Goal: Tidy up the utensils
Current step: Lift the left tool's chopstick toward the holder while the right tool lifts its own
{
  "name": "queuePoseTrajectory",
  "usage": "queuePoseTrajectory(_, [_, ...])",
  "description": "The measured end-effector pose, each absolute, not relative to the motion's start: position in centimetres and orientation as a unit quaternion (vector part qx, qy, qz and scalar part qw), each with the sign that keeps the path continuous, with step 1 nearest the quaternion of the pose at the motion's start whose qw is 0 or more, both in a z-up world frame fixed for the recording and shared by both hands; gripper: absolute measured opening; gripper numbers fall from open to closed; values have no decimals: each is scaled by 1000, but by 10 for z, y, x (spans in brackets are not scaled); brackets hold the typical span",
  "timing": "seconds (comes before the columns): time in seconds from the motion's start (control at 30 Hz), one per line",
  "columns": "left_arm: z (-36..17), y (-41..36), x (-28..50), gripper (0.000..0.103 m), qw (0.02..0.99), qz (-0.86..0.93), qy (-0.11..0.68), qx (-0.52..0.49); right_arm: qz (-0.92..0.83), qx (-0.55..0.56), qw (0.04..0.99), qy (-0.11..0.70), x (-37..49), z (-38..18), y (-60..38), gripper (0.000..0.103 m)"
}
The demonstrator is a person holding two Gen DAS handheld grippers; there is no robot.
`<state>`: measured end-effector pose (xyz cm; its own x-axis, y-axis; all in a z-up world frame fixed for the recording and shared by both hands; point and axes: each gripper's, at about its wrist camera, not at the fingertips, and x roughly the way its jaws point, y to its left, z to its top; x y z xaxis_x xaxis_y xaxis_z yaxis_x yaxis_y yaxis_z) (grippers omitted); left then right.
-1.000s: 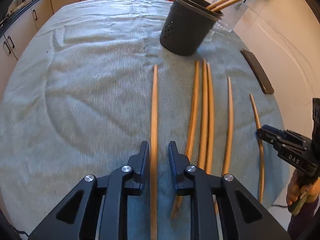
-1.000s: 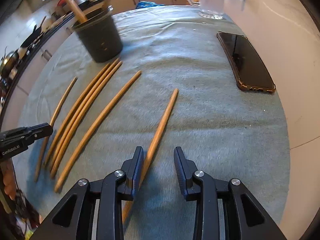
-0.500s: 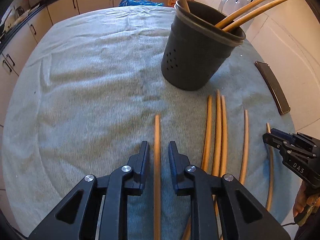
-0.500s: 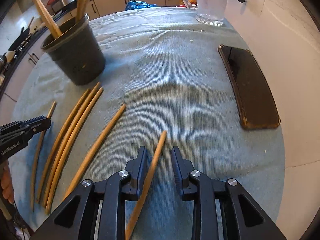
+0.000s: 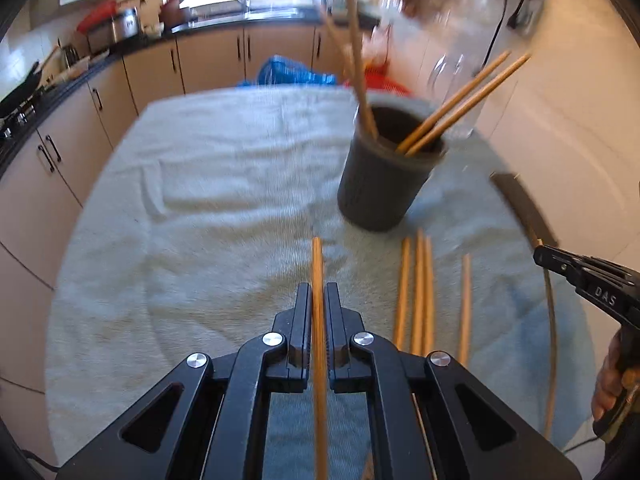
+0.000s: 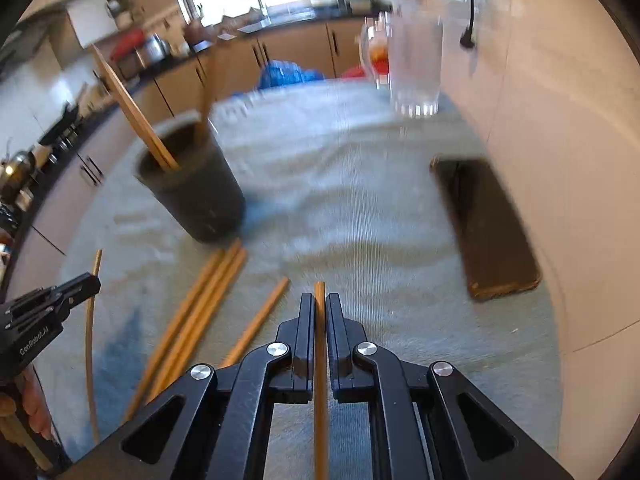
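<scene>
My left gripper is shut on a long wooden chopstick that runs forward between its fingers. My right gripper is shut on another wooden chopstick. A dark grey utensil holder with several chopsticks standing in it is ahead and to the right of the left gripper; in the right wrist view the holder is ahead on the left. Several loose chopsticks lie side by side on the grey-green towel between the two grippers, and they also show in the right wrist view.
A dark phone lies on the towel by the right edge, next to the white wall. A glass mug stands at the far right of the table. Kitchen cabinets run behind and to the left. A blue bag sits beyond the table.
Both grippers have closed onto their chopsticks and lifted them, tilting up so the view now shows the kitchen behind. The holder looks nearer in both views.
</scene>
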<state>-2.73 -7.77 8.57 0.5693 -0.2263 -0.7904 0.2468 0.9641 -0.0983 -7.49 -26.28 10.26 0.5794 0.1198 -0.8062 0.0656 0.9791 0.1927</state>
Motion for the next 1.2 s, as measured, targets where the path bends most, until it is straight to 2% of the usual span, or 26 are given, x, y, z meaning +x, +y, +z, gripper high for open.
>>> queuePoseTrajectory(0.27, [137,-53,-79,6,913,-150,379,-9,25,88,921,379,-124,163,-251,6])
queuePoseTrajectory(0.5, [159,-47,-127,6,929,-161,333,4,38,65,941,331,-167,196,-237,6])
queuePoseTrajectory(0.9, [182,-44,-170,6,934,-183,306,-11,52,57,951,299,-197,213,-228,6])
queuePoseTrajectory(1.2, [198,-47,-172,6,937,-189,293,-13,55,59,955,284,-197,224,-227,6])
